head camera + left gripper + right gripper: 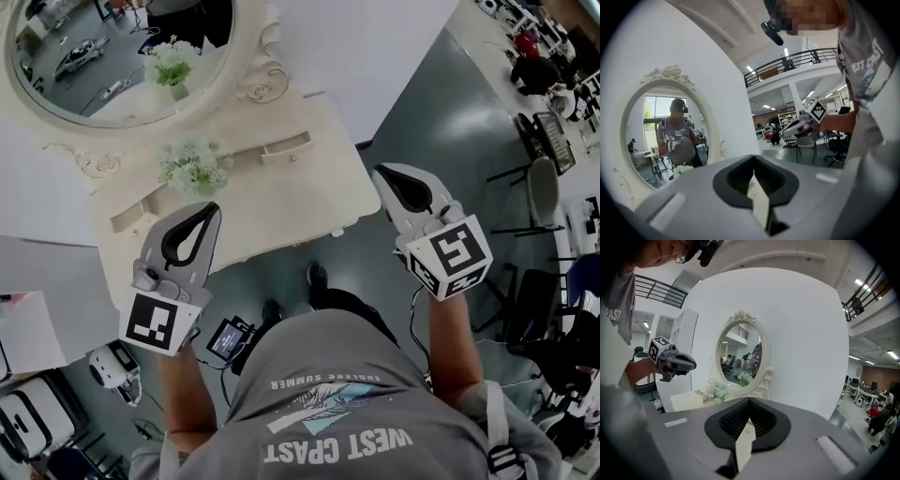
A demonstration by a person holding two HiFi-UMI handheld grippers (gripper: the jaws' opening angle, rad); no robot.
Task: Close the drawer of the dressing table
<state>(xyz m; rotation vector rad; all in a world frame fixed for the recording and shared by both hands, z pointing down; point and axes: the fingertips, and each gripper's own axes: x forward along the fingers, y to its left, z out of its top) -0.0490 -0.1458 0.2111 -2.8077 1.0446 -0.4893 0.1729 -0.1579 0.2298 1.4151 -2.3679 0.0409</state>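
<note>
The cream dressing table stands against a white wall with an oval mirror above it. A small drawer in the low row at the back of its top sticks out a little. My left gripper hovers over the table's front left part, shut and empty. My right gripper hangs just off the table's right edge, also shut with nothing in it. In the left gripper view the closed jaws face the mirror, and the right gripper shows beyond. In the right gripper view the closed jaws point toward the table.
A bunch of white flowers stands on the table top left of the drawer. Another small drawer sits at the far left. Chairs stand on the grey floor to the right; boxes and gear lie at the lower left.
</note>
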